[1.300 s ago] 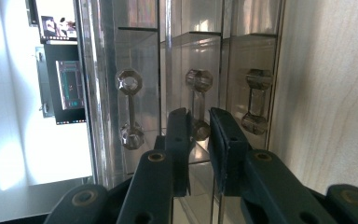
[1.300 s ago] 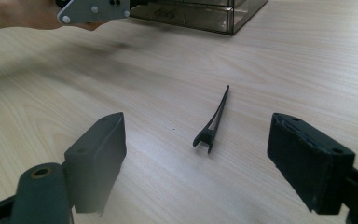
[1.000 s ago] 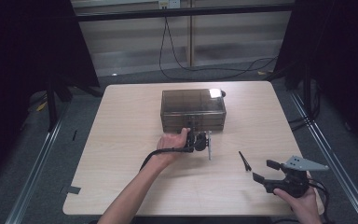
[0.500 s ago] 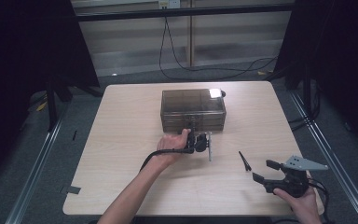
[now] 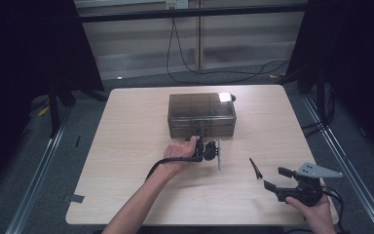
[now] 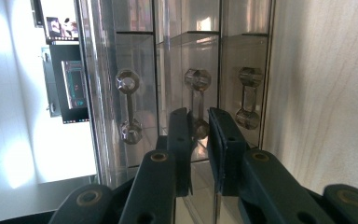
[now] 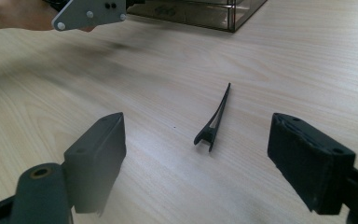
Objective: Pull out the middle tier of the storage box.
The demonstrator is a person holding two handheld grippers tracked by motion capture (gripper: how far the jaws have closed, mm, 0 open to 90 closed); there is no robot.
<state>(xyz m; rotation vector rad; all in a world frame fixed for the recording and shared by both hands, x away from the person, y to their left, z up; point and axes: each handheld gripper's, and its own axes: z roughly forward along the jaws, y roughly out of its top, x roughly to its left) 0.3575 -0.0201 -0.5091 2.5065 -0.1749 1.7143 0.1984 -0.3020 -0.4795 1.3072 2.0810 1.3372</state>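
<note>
Between the left gripper jaws sits the middle drawer handle, pinched, on the smoky box; drawer looks unopened, I'd guess. Right gripper jaws gape around the black tweezers, not yet picked up.

Bare forearms; black grippers, padded fingers; brass-ringed screw holes; grey three-cornered plate; trailing black cable
</note>
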